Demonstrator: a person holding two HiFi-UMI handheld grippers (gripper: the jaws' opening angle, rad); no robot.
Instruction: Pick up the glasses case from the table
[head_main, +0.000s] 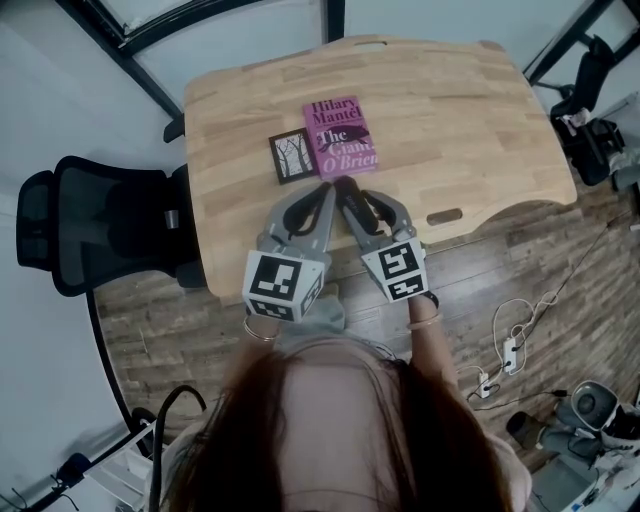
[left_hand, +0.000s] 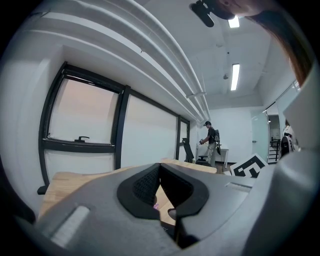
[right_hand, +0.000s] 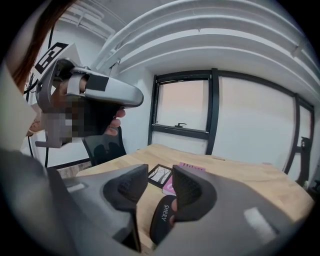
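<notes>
The black glasses case (right_hand: 161, 222), printed SHERY, lies on the wooden table (head_main: 470, 120) just below the tips of my right gripper (right_hand: 160, 169). Its jaws stand apart with a clear gap, and the right pad (right_hand: 190, 192) hides part of the case. From above, the case (head_main: 346, 184) shows as a dark oval where both grippers converge. The right gripper (head_main: 352, 200) comes at it from the near right. The left gripper (head_main: 322, 197) is beside it on the left, its pads meeting at the tips (left_hand: 159, 169) with nothing between them.
A pink book (head_main: 340, 137) and a small black card with a tree drawing (head_main: 292, 156) lie just beyond the case. A black office chair (head_main: 100, 225) stands left of the table. Cables and a power strip (head_main: 505, 350) are on the floor at the right. A person (left_hand: 212, 142) stands far off.
</notes>
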